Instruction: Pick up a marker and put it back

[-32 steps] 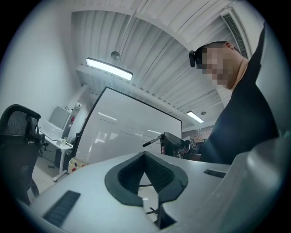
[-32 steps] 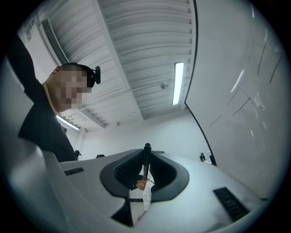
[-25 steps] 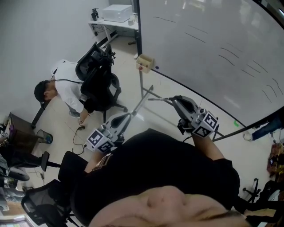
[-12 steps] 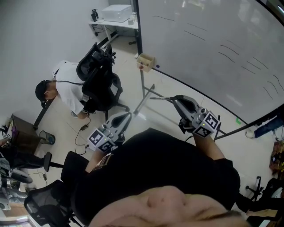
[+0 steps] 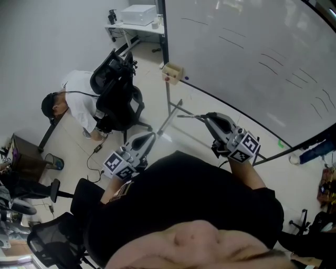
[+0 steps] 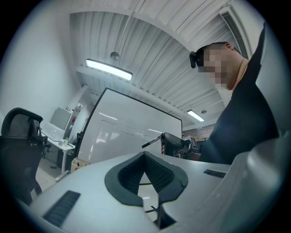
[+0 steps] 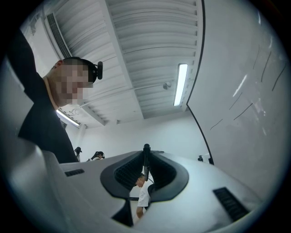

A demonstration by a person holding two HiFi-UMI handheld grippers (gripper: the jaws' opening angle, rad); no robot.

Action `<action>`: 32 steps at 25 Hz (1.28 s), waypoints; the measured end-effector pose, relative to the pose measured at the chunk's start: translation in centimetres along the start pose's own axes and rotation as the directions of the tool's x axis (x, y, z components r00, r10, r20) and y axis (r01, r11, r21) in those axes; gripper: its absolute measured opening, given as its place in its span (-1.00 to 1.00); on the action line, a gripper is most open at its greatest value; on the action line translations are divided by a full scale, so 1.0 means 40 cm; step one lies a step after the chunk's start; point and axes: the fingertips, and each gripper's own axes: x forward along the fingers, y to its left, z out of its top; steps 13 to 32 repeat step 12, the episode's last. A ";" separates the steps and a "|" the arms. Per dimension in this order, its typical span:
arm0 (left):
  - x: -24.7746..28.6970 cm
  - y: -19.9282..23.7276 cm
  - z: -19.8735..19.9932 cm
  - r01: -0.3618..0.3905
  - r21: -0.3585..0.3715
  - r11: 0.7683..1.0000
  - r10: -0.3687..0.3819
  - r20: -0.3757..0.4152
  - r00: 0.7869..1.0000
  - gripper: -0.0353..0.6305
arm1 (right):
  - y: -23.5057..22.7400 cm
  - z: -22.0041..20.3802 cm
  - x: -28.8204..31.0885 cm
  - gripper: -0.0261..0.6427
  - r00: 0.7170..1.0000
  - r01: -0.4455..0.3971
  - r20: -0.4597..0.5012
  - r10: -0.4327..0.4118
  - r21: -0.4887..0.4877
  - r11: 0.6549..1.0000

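Two grippers are in play, one marker, one whiteboard (image 5: 252,47). The marker (image 7: 146,157) is thin and black, and it is off the board, clamped between the fingers of the right gripper (image 5: 206,119). The padded fingers press on it from both sides, and its tip sticks out past them towards the left of the head view. The left gripper (image 5: 151,138) holds nothing. Its fingers meet at their tips with only the room showing behind them. It is lower and to the left of the marker, well apart from it.

One small beige box (image 5: 172,73) hangs on the whiteboard's frame; what is in it cannot be made out. A white counter (image 5: 131,30) in the far corner carries one white box (image 5: 138,14). One person (image 5: 79,107) crouches on the floor beside a black office chair (image 5: 118,100).
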 end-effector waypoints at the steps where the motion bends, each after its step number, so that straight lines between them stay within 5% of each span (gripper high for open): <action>1: -0.001 0.001 0.000 -0.001 -0.001 1.000 0.001 0.000 1.000 -0.92 | 0.001 -0.001 0.001 -0.78 1.000 -0.001 -0.002 0.001 -0.001 1.000; 32: -0.001 0.000 0.000 0.007 -0.002 1.000 -0.007 0.003 1.000 -0.92 | 0.006 -0.003 0.002 -0.78 1.000 -0.003 -0.007 0.003 -0.009 1.000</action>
